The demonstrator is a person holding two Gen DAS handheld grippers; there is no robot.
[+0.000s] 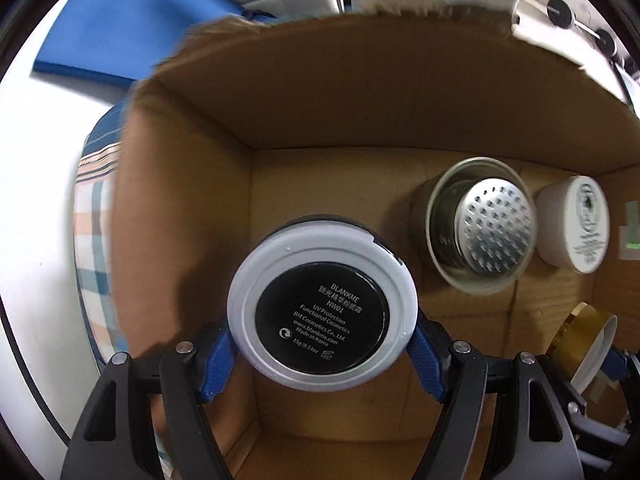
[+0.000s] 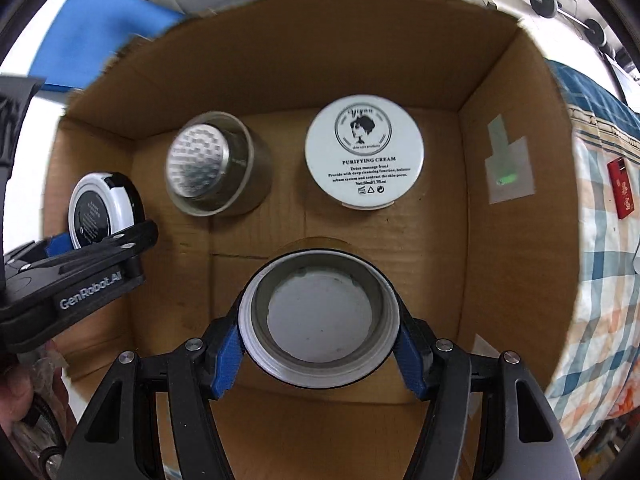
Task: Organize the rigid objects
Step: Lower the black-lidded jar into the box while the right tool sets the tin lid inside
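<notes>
My left gripper (image 1: pixel 322 354) is shut on a round white and black cosmetics compact (image 1: pixel 322 312), held over the left part of an open cardboard box (image 1: pixel 360 112). It also shows at the left of the right wrist view (image 2: pixel 98 210). My right gripper (image 2: pixel 320 350) is shut on a round jar lid (image 2: pixel 319 318), its white inside facing me, above the box floor (image 2: pixel 360 232). A metal strainer cup (image 2: pixel 212 170) and a white purifying cream jar (image 2: pixel 364 150) lie on the box floor near the far wall. In the left wrist view the lid (image 1: pixel 588 344) shows gold at lower right.
The box stands on a checked cloth (image 2: pixel 600 260). A red packet (image 2: pixel 622 188) lies on the cloth to the right. A blue mat (image 1: pixel 120 28) lies behind the box on the left. A taped label (image 2: pixel 508 168) is on the box's right wall.
</notes>
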